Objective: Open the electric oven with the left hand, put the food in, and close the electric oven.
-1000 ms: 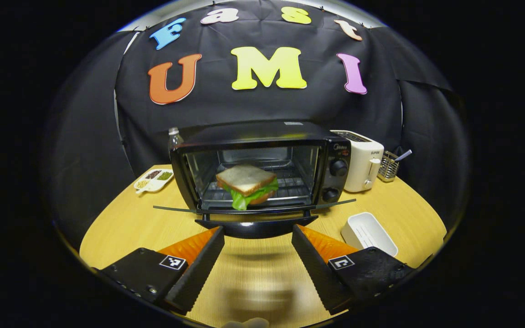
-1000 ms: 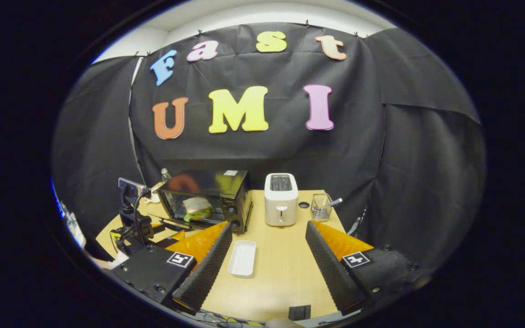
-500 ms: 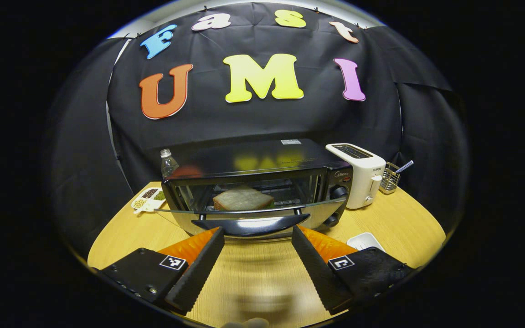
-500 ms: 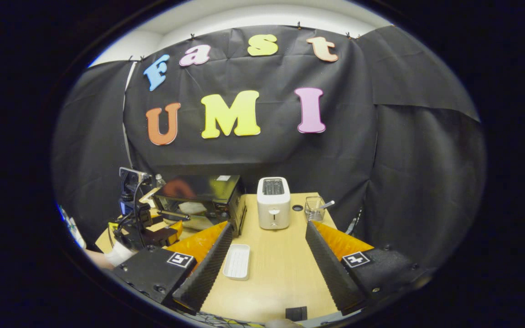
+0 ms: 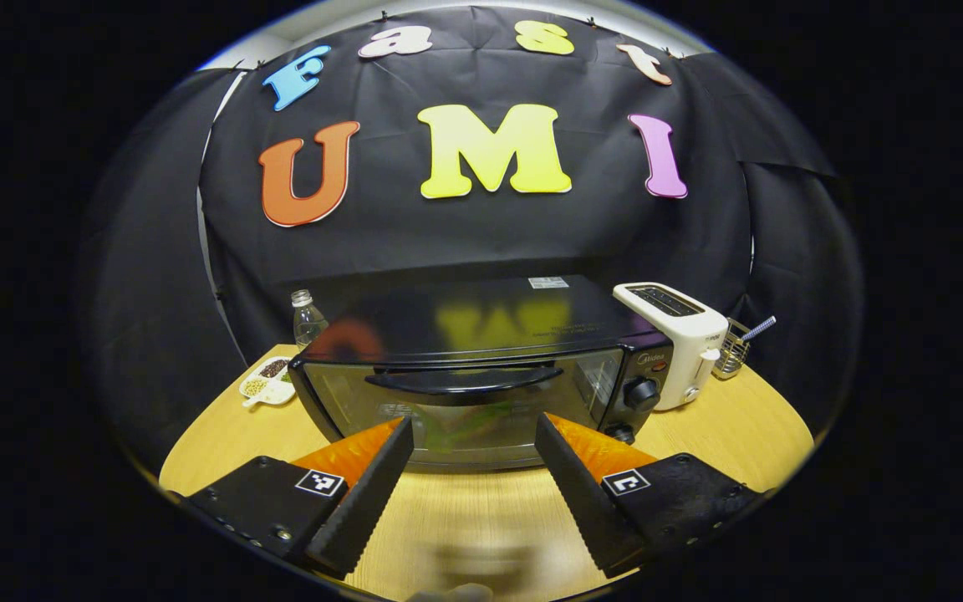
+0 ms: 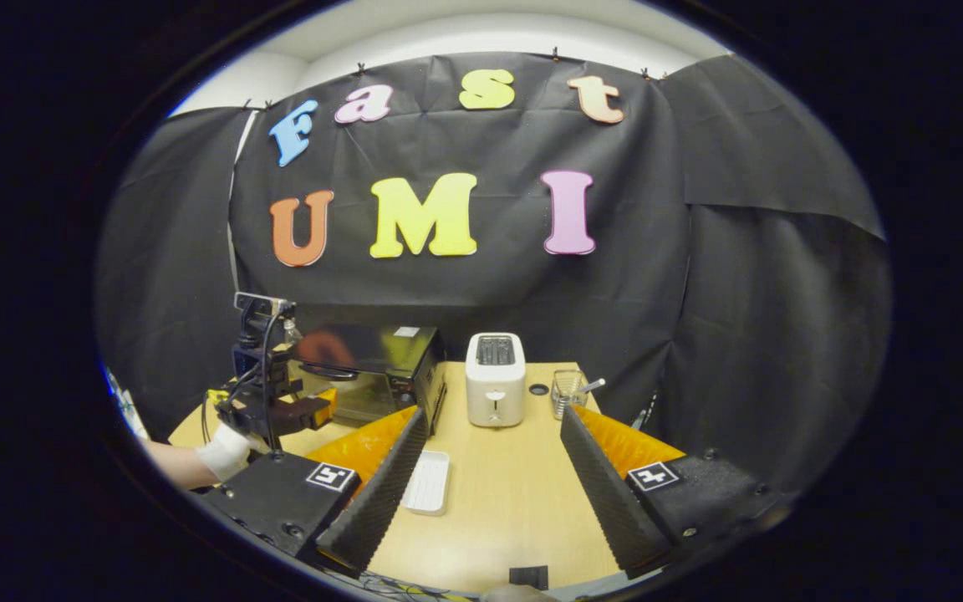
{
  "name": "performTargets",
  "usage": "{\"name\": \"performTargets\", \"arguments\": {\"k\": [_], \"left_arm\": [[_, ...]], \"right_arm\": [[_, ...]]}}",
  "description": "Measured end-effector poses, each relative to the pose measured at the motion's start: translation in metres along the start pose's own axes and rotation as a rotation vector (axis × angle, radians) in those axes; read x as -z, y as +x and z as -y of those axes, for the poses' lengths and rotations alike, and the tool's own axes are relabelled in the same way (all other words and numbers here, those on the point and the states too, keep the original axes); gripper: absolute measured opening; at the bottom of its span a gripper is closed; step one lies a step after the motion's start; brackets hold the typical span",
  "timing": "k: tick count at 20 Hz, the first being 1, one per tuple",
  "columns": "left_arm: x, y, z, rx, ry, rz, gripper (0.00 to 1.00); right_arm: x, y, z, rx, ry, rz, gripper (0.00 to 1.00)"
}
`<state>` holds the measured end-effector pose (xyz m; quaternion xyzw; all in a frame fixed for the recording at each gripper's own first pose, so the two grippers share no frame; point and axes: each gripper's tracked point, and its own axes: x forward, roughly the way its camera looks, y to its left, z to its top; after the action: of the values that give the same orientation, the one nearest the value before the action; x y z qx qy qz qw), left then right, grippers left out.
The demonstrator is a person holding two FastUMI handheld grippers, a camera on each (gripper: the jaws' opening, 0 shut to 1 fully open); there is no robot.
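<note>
Now, in the left gripper view, the left gripper [image 5: 469,468] has its two fingers spread wide, with nothing between them, just in front of the electric oven [image 5: 481,368]. The oven door [image 5: 456,410] is shut, with its handle [image 5: 463,382] up near the top edge. Behind the glass the food [image 5: 469,422] is dim, only some green is visible. The oven stands on the wooden table [image 5: 724,426], with a white toaster [image 5: 678,334] just beside it on its right, and a bottle [image 5: 308,316] and a small divided dish [image 5: 268,386] on its left.

In the right gripper view, the right gripper [image 6: 494,477] is also spread apart and empty, above the table [image 6: 498,493]. A white tray [image 6: 427,483] lies near one finger. Farther off, a gloved hand [image 6: 222,451] holds the left gripper [image 6: 281,410] before the oven [image 6: 373,368].
</note>
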<state>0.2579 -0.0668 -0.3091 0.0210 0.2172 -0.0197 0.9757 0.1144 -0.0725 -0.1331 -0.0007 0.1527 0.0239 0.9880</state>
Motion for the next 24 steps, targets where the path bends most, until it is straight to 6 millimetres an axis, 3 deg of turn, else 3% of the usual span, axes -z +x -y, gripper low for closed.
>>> {"name": "performTargets", "arguments": {"k": [4, 7, 13, 18, 19, 21, 24], "left_arm": [[0.001, -0.016, 0.003, -0.006, 0.001, -0.003, 0.96], [-0.016, -0.047, 0.006, -0.017, -0.015, 0.048, 0.96], [-0.078, -0.168, 0.0, -0.086, -0.031, 0.211, 0.96], [-0.142, -0.276, -0.022, -0.092, -0.049, 0.369, 0.96], [-0.155, -0.293, -0.031, -0.098, -0.042, 0.404, 0.96], [-0.17, -0.325, -0.031, -0.068, -0.052, 0.446, 0.96], [-0.178, -0.358, -0.043, -0.059, -0.08, 0.475, 0.95]], "right_arm": [[-0.004, -0.005, -0.004, -0.019, -0.001, 0.017, 1.0], [-0.013, -0.01, -0.011, -0.058, -0.018, 0.045, 1.0], [-0.036, -0.013, -0.019, -0.162, -0.021, 0.084, 1.0], [-0.066, -0.043, -0.03, -0.121, -0.017, 0.175, 1.0], [-0.072, -0.052, -0.037, -0.117, -0.01, 0.195, 0.95], [-0.08, -0.068, -0.051, -0.114, -0.007, 0.229, 0.95], [-0.086, -0.087, -0.065, -0.085, -0.001, 0.272, 0.95]]}}
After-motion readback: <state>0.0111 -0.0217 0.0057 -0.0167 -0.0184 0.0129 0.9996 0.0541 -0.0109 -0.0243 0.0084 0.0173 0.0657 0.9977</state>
